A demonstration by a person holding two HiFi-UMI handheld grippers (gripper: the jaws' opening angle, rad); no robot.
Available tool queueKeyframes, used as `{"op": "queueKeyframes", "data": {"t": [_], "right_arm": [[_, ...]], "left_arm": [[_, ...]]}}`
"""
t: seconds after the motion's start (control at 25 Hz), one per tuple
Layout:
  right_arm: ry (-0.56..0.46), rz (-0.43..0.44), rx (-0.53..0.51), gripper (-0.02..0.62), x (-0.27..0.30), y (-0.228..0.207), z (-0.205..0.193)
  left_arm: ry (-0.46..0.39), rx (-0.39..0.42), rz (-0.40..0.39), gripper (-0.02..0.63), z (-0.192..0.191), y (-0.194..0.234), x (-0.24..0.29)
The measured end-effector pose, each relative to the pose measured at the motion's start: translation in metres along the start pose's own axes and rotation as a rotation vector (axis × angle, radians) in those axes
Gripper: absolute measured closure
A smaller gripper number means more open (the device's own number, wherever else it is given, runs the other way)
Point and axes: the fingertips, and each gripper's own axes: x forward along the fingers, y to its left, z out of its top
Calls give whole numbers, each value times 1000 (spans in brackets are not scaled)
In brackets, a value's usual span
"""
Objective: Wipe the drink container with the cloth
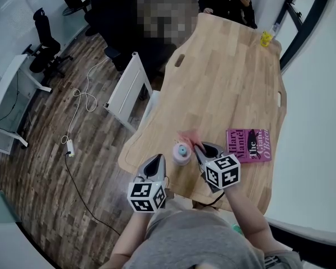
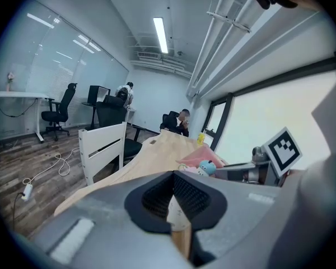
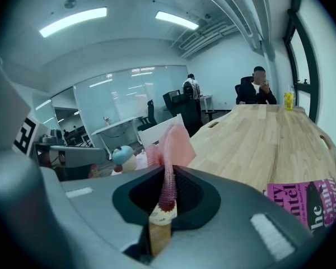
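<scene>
Right gripper (image 3: pixel 167 198): fingers clenched on a pink waffle-weave cloth (image 3: pixel 171 142). It is pinched by one edge, so the rest stands free beyond the tips as a wiping face.

The small pink drink container with a pale blue cartoon top (image 1: pixel 182 153) stands upright close to the near edge of the light wooden surface (image 1: pixel 229 83), between the two grippers. The cloth is just beside its far right side; I cannot tell whether they touch.

Left gripper (image 2: pixel 172 199): fingers pressed together on nothing, just left of the container and not steadying it.

Judgement: the wipe is at its start, and an unbraced container could tip under a push.

A magenta paperback book (image 1: pixel 249 145) lies to the right, clear of the work.
</scene>
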Motion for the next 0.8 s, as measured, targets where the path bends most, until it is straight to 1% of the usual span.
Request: {"op": "queueKeyframes", "data": {"t": [0.48, 0.8], "right_arm": [[104, 4, -13, 563, 20, -11, -33], [168, -11, -13, 563, 34, -19, -58]], "left_arm": [[27, 6, -15, 601, -4, 3, 7], [37, 12, -29, 601, -4, 4, 14]]}}
